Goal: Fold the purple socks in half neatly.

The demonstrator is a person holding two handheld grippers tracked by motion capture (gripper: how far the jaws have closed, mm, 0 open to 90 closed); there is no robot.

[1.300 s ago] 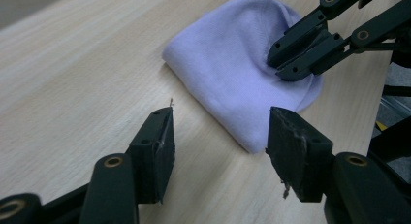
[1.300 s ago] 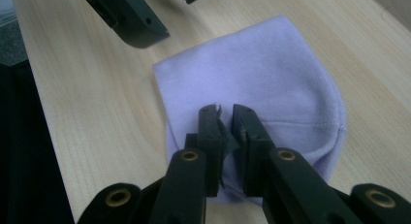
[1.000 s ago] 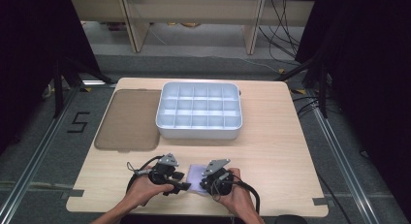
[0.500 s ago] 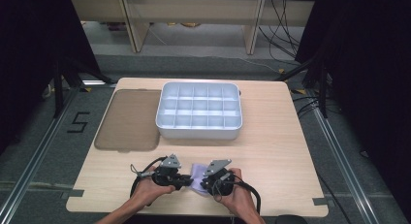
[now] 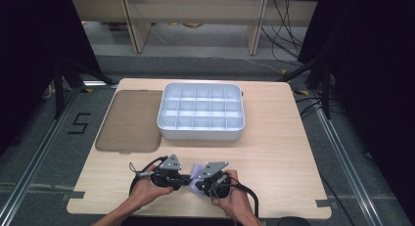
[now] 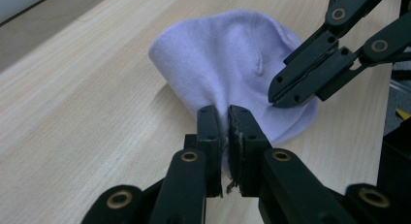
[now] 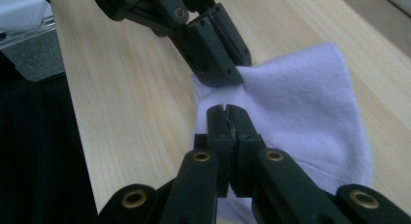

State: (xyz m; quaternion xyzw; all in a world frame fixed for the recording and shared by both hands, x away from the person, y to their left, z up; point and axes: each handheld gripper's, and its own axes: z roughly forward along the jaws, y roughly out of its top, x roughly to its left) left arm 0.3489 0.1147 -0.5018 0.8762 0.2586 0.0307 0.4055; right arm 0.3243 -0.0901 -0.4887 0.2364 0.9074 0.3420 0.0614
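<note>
A pale lilac cloth (image 6: 228,54) lies on the wooden table (image 5: 274,152) near its front edge, between the person's two hands. My left gripper (image 6: 228,112) is shut on the cloth's near edge, and fabric is pinched between its pads; its jaws have just been closing. My right gripper (image 7: 226,110) is shut on the cloth (image 7: 300,98) from the opposite side, its jaws also just closed further. Each gripper view shows the other gripper biting the same cloth a short way off: the right gripper (image 6: 283,95) and the left gripper (image 7: 228,73). From above, the left gripper (image 5: 182,179) and right gripper (image 5: 195,184) nearly meet at the cloth (image 5: 197,171).
A white tray (image 5: 200,133) divided into several empty compartments stands at the middle back of the table. A flat brown translucent lid (image 5: 129,121) lies to its left. The table's front edge runs just under the hands. Dark curtains flank both sides.
Both hands keep their place at the cloth near the front edge; no clear shift shows in the high view.
</note>
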